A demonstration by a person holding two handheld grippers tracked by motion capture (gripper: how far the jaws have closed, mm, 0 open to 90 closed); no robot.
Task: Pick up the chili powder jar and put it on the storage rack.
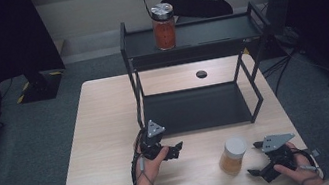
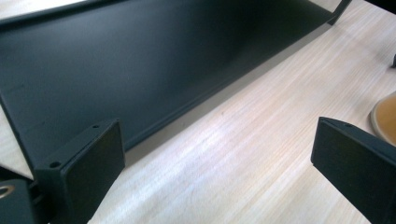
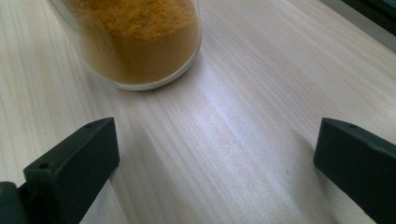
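Note:
A jar of yellow-orange powder (image 1: 233, 155) with a pale lid stands on the wooden table near the front right; its base (image 3: 135, 42) shows close ahead in the right gripper view. My right gripper (image 1: 256, 172) rests just right of it, open, with nothing between its jaws. My left gripper (image 1: 178, 149) sits open at the table's middle front, pointing right along the front edge of the black rack's lower shelf (image 2: 116, 60). A jar of red contents (image 1: 163, 26) with a metal lid stands on the rack's top shelf (image 1: 213, 31).
The black two-tier metal rack (image 1: 253, 88) takes up the table's far half. A small dark round hole (image 1: 201, 74) lies in the tabletop behind it. A black chair (image 1: 198, 4) and a wall socket with cable stand beyond the table.

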